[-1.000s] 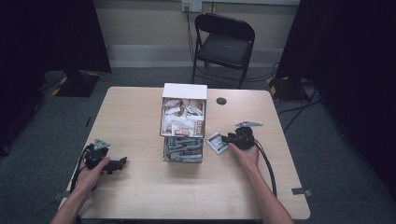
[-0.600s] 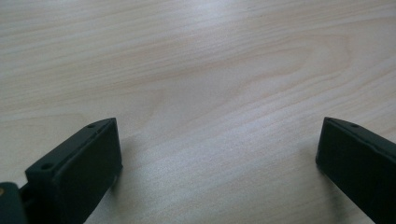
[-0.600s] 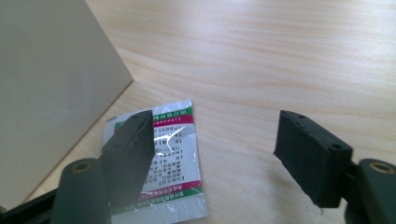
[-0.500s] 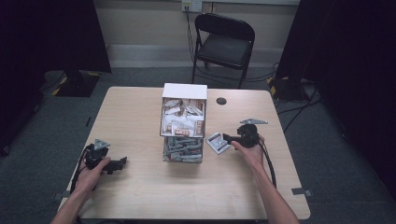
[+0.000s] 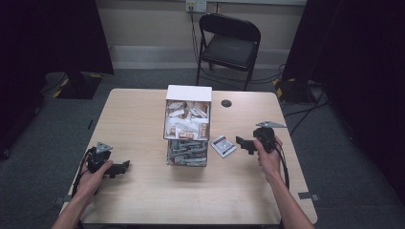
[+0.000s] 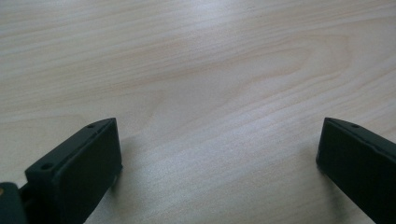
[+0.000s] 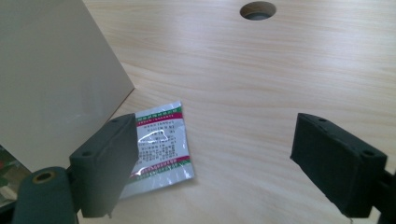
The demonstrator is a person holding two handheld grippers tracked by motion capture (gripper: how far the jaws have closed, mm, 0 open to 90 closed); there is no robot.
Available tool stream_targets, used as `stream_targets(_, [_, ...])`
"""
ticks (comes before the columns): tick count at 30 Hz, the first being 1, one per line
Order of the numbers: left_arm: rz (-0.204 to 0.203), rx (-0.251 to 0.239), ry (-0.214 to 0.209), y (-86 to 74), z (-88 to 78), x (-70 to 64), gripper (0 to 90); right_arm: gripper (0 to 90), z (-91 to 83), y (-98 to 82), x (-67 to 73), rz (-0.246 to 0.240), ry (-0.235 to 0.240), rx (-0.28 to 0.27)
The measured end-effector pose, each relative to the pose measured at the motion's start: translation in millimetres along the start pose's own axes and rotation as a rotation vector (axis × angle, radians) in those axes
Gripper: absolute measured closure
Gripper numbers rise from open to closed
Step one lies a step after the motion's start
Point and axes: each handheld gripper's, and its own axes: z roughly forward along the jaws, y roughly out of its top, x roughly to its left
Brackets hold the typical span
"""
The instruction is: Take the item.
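A pale wood table (image 5: pixel 143 119) carries a white box (image 5: pixel 188 125) of packets at its centre, its clear lower part crammed with contents too small to read. In the right claw view the box's blank wall cuts off at the left edge. The right claw (image 5: pixel 241 142) has just been opening and stands wide with nothing gripped — a sachet (image 5: pixel 223 146) lies flat on the table just beside the box, its print illegible and one corner hidden behind a jaw. The left claw (image 5: pixel 125 166) rests wide apart over bare wood, well clear of the box. A cable hole (image 5: pixel 226 103) sits behind.
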Motion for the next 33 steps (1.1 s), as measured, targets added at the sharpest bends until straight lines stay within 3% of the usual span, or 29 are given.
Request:
stream_targets(4, [0.0,0.0,0.0,0.0,0.0,0.0,0.0,15.3,-15.1,-3.8,2.5,-0.019,-0.072,-0.005])
stream_targets(6, [-0.001,0.0,-0.001,0.0,0.1,-0.1,0.0,14.6,-23.1,-5.9,2.3,-0.004,-0.06,-0.007])
stream_targets(12, [-0.001,0.0,-0.001,0.0,0.1,-0.1,0.0,15.0,-44.6,-12.9,1.7,-0.006,-0.099,-0.014])
stream_targets(17, [-0.001,0.0,-0.001,0.0,0.1,-0.1,0.0,14.7,-57.6,-24.4,0.7,0.009,-0.08,0.008])
stream_targets(33, [0.0,0.0,0.0,0.0,0.0,0.0,0.0,14.8,-97.8,-65.5,-19.0,-0.004,-0.204,0.071])
